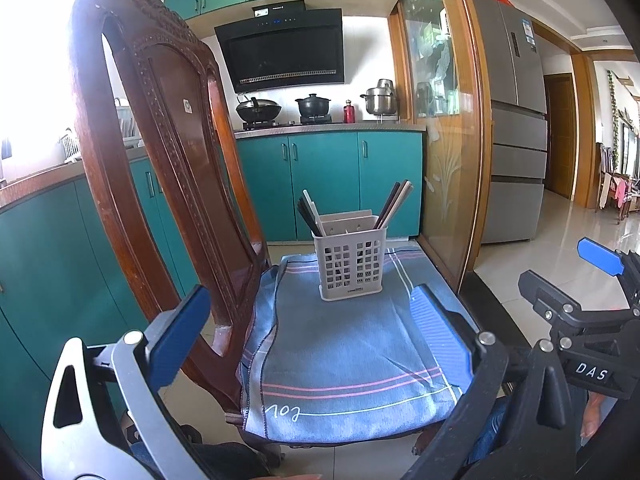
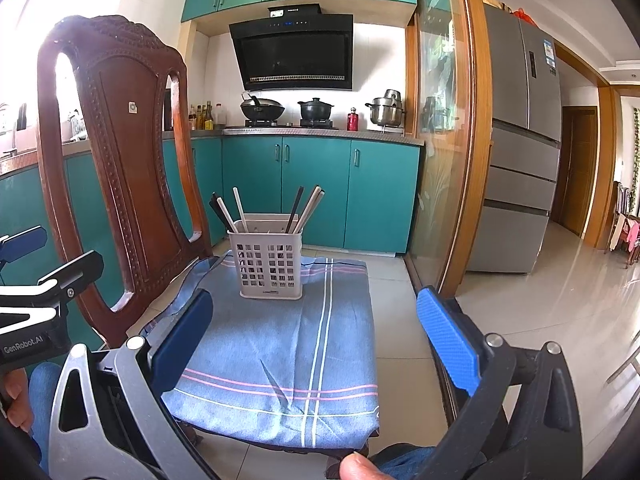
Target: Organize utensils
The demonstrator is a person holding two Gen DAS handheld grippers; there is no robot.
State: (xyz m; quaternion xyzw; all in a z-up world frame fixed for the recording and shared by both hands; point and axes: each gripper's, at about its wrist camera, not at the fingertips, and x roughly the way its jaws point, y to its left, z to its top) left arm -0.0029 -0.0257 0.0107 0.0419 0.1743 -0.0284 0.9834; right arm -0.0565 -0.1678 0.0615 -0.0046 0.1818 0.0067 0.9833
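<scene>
A white perforated utensil holder (image 1: 351, 258) (image 2: 269, 263) stands upright at the far end of a blue cloth (image 1: 344, 356) (image 2: 280, 356) spread over a wooden chair seat. Several dark and pale chopsticks (image 1: 394, 204) (image 2: 303, 210) lean out of its left and right compartments. My left gripper (image 1: 310, 340) hangs open over the near part of the cloth, nothing between its blue fingers. My right gripper (image 2: 324, 344) is likewise open and empty, short of the holder. In the left wrist view the right gripper's (image 1: 592, 280) body shows at the right edge.
The carved wooden chair back (image 1: 160, 152) (image 2: 120, 160) rises on the left. Teal kitchen cabinets (image 1: 328, 184) with pots on a stove stand behind. A glass sliding door (image 1: 444, 140) and a grey fridge (image 2: 520, 140) are on the right. Tiled floor lies around the chair.
</scene>
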